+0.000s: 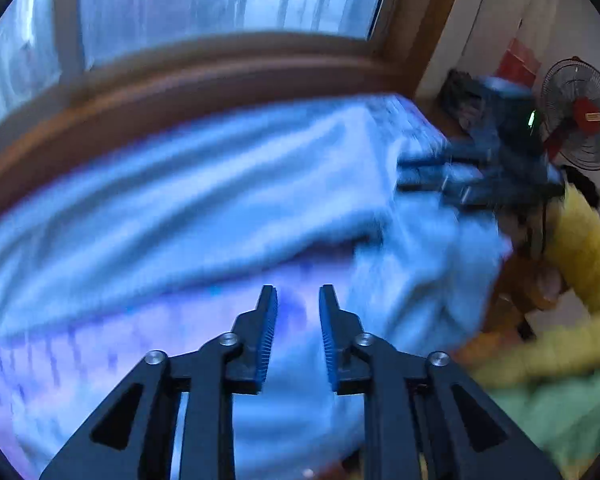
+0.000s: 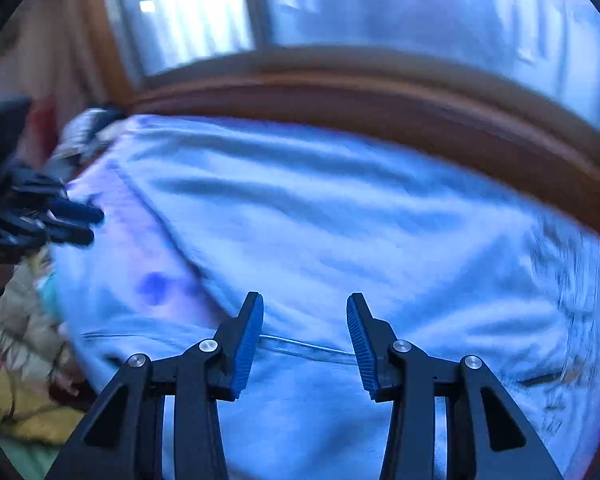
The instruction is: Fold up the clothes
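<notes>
Garment: a pale blue garment [image 1: 204,200] lies spread and rumpled across the surface in front of a brown wooden ledge [image 1: 188,76]; long creases run across it, and a seam crosses its near part in the right wrist view.
Inner face: a lilac-tinted area with a dark blue spot [image 2: 154,282] shows at the garment's left side.
Left gripper [image 1: 298,300]: jaws narrowly apart, nothing between the pads; it hangs above the cloth, with the lilac part directly under the tips.
Right gripper [image 2: 305,308]: jaws moderately apart, empty; cloth and seam are visible through the gap, and contact with the fabric cannot be told.
Mutual position: each gripper appears blurred at the edge of the other's view, at opposite ends of the garment.
Person: a yellow sleeve [image 1: 580,240] is behind the right gripper.
Background: a window [image 1: 220,0] above the ledge; a fan [image 1: 580,116] with a red hub by the wall.
Image quality: both views are motion-blurred.
</notes>
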Demonstrator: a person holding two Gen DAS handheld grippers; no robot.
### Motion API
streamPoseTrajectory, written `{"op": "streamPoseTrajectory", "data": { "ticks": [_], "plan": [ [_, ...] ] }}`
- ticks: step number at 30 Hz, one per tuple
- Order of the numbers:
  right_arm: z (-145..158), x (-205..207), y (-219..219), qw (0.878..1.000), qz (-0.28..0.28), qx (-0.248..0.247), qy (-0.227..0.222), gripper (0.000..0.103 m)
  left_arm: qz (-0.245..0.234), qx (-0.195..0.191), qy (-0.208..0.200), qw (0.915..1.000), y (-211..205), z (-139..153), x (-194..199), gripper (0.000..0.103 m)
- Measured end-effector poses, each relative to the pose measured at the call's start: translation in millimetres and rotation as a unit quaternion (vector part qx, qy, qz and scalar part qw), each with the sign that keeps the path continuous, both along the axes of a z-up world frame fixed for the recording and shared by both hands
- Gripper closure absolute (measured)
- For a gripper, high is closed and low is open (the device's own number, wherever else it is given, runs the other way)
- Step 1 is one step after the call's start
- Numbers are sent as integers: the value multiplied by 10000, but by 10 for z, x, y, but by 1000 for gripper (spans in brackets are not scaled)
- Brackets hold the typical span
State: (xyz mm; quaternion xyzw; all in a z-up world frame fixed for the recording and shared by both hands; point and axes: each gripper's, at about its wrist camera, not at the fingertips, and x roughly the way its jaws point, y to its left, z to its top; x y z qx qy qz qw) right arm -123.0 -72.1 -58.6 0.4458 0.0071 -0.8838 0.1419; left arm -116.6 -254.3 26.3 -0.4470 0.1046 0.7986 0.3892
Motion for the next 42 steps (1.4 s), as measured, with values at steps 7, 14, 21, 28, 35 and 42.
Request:
{"op": "streamPoseTrajectory", "data": {
  "ticks": [7, 14, 21, 28, 35, 42],
  "plan": [
    [-422, 317, 95, 9968, -137, 639, -458, 59, 296, 236, -998, 9943, 942, -747, -535, 82],
    [-104, 217, 366, 9989, -362, 103, -271, 60, 466, -252, -745, 9958, 1161, -956, -190, 81],
    [-488, -457, 666, 9937, -807, 459, -622, 60, 796, -554, -630, 9933, 1287, -981, -140, 81],
    [-539, 38, 920, 9949, -367, 514, -790, 59, 939, -488, -862, 9906, 1272, -837, -220, 81],
    [-498, -82, 1157, 9919, -880, 705, -589, 58, 802, -370, -881, 9922, 1531, -813, -254, 81],
    [-641, 15, 1140, 9888, -987, 914, -645, 58, 892, -151, -968, 9912, 1324, -748, -143, 81]
  ]
}}
